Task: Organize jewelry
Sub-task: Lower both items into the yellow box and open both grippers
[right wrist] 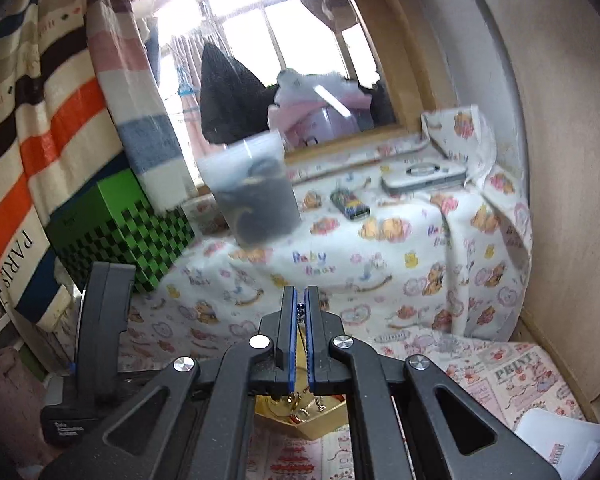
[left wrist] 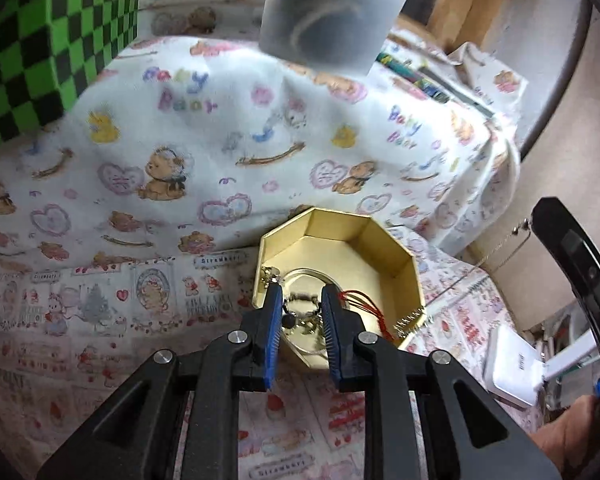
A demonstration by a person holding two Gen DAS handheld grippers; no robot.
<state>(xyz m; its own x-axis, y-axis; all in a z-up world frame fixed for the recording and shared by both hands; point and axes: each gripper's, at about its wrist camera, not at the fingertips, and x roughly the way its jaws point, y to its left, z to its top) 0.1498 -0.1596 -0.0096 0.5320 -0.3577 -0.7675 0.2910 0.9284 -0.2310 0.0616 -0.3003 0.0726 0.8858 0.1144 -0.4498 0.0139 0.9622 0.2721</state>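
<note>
Octagonal gold tin (left wrist: 384, 240), left gripper (left wrist: 300, 296) ajar — right gripper (right wrist: 300, 304) pinching thin chain (right wrist: 300, 314)

The gold tin (left wrist: 384, 240) is open from above; a green checkered box (left wrist: 40, 40) blocks the far left.

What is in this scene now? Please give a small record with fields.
container: gold octagonal tin, open, on printed cloth
contents: mixed jewelry, red cord
left gripper: above tin, jaws slightly apart, a grip cannot be told
right gripper: shut on thin chain
background: green checkered box
</note>
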